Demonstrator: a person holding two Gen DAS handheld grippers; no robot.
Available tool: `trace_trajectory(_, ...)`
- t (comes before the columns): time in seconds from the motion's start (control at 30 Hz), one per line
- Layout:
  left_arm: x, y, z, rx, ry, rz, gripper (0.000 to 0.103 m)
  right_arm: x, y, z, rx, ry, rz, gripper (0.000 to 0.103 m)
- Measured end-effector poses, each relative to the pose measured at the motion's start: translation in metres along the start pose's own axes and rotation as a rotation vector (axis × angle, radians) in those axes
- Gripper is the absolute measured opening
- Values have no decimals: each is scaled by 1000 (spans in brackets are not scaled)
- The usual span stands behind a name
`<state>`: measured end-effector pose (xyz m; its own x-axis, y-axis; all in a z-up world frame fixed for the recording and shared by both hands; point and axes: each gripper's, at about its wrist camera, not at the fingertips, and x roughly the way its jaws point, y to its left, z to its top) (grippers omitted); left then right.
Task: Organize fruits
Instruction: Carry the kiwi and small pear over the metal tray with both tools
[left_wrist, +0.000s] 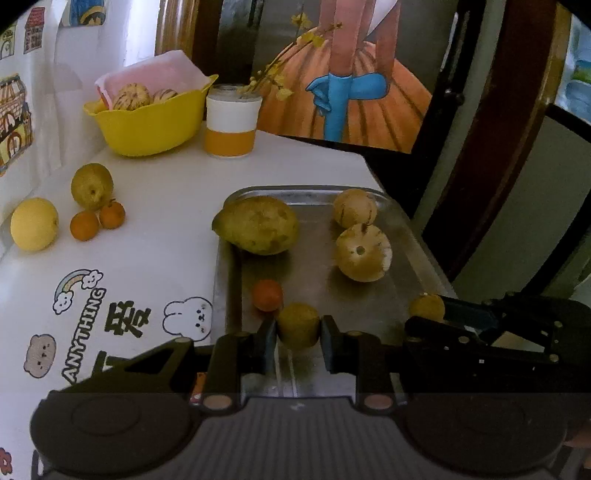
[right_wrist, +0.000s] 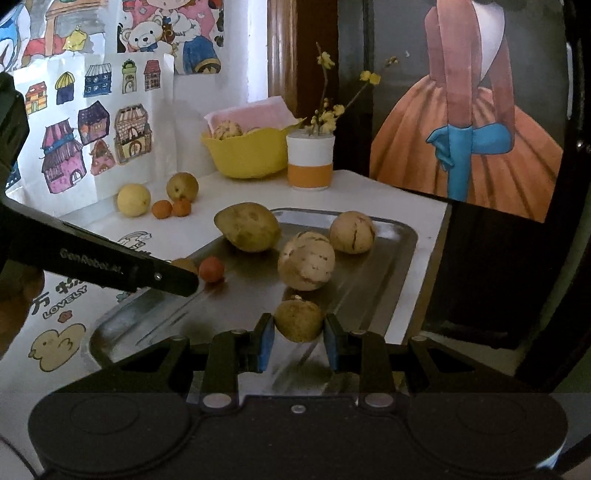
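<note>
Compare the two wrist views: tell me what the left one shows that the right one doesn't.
Left wrist only: the left gripper closed around a small yellow-green fruit, and an "ANYTHING" sticker.
Right wrist only: the right gripper closed around a brownish fruit, and a duck sticker.
Both: the metal tray, mango, small orange fruit on the tray, yellow bowl.
</note>
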<state>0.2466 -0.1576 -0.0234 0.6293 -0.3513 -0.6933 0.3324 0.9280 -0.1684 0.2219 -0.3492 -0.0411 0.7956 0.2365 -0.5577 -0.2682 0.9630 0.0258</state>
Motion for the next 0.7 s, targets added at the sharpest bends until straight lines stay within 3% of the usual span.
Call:
trace_trajectory(0.33,11,-2,0,9,25,53,28,16,-6,-2,10,-8,32,31)
trace_trajectory(0.6,15,-3,-2,-4,41,52,28,16,-7,-2,21,-16,21,34)
trace_trajectory(0.63,13,-4,-2,-6,39,55,29,14,-8,-2,24,-18,16,39)
trace_trajectory(0.7,9,-5,-2,-5,32,57,44,8,-7,-2,28,-30,1,47)
